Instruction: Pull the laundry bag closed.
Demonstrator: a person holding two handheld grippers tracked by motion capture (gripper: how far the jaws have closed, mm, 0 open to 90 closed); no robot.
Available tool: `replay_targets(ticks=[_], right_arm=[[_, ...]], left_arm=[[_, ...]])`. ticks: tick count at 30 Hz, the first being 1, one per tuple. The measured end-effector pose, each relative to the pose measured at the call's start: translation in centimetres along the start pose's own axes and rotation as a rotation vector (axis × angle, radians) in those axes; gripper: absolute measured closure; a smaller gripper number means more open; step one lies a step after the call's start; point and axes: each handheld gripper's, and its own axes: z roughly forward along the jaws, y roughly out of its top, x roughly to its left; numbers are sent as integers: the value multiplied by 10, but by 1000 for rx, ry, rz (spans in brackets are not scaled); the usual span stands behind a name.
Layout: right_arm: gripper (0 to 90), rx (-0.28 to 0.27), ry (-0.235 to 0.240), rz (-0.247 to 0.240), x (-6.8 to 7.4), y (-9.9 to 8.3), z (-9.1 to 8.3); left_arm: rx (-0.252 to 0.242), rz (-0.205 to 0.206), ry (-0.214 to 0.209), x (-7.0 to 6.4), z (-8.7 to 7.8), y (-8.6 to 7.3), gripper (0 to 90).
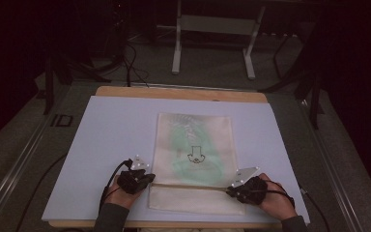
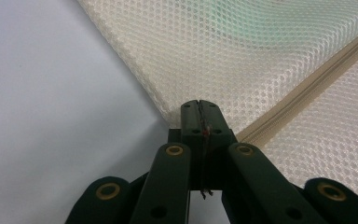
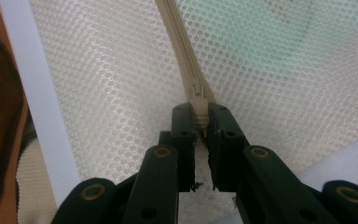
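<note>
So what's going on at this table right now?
A person is working on a cream mesh bag lying flat on a white board. The left gripper is shut on the bag's corner beside the zipper. The right gripper pinches the zipper pull at the other end. The zipper looks closed along its length.

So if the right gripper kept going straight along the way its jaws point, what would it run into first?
The right gripper is already closed on the zipper pull of the mesh bag. Straight ahead runs the beige zipper, so it would likely ride along that line over the mesh, though depth is hard to judge.
</note>
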Motion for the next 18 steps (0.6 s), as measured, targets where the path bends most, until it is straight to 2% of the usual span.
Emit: replay_targets(ticks=[9, 11, 18], right_arm=[[823, 2, -2, 9, -2, -3, -2], [823, 27, -16, 12, -3, -6, -1], [823, 13, -21, 34, -6, -13, -6]], left_arm=[[1, 1, 0, 0, 0, 0, 895], [2, 1, -1, 0, 0, 0, 895], [3, 1, -1, 0, 0, 0, 895]])
